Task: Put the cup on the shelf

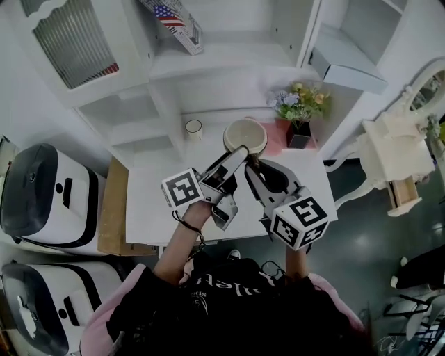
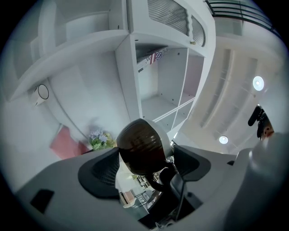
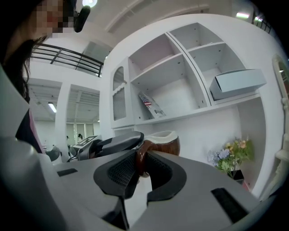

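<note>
Person's black top [image 1: 229,306] sits lowest in the head view, with both forearms reaching forward to the tools. Right tool [image 3: 143,158] is clamped tight on the brown handle of the cup [image 1: 245,133]; the right gripper view shows the handle pinched between the two ribbed pads. Left tool [image 2: 145,153] has its jaws spread to either side of the cup's round brown body, pads touching it on both sides, so it grips the cup too. The cup is brown outside and cream inside, held up between the two tools over the far part of the white bench [image 1: 156,205], in front of the white shelf unit [image 1: 208,66] and not on any shelf.

A small white mug [image 1: 193,127] stands left of the cup, near the back of the bench. A flower pot [image 1: 300,115] stands just right of the cup, with a pink item [image 1: 279,132] beside it. Higher up, a pale box [image 1: 348,66] lies on a right-hand shelf and a flag-print booklet [image 1: 175,21] leans on an upper shelf. Two white appliances with dark lids [image 1: 42,195] sit left of the bench.
</note>
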A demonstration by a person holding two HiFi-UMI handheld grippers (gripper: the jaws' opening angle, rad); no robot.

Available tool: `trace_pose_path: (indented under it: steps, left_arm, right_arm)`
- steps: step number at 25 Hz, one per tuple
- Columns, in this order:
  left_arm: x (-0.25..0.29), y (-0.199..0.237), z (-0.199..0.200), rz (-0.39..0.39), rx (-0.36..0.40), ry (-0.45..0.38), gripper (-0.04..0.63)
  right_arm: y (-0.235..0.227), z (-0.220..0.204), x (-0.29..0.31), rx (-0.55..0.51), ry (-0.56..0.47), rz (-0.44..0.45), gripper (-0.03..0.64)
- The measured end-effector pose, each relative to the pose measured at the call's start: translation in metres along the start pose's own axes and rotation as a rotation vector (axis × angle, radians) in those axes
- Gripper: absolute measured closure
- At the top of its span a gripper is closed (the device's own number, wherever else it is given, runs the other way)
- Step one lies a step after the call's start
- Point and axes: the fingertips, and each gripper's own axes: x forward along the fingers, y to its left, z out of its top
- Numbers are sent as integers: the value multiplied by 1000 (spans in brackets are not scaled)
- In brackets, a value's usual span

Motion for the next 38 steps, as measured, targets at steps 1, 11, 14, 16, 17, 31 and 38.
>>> trace_pose_path:
  steps: [1, 11, 14, 16, 17, 31, 38]
  left_arm:
    - [5, -2, 4, -2, 10, -6, 209]
    - [40, -31, 59, -37, 56, -28, 209]
    - [52, -39, 74, -62, 41, -28, 209]
    - [60, -42, 83, -68, 34, -23, 209]
    - [64, -43, 88, -67, 37, -19, 209]
    - [124, -26, 154, -51, -23, -17, 209]
    - [129, -20, 164, -64, -9, -2, 209]
  right_arm:
    - [-3, 5, 2, -8, -8, 9, 526]
    - [-19, 70, 28, -92, -90, 49, 526]
    - [-23, 87, 37, -108, -104, 40, 526]
    - [-28, 98, 42, -113, -111, 37, 526]
    - [-30, 103, 44, -113, -116, 36, 526]
    - [-79, 157, 102, -62, -155, -24, 526]
    - [-99, 161, 122, -13, -173, -79, 529]
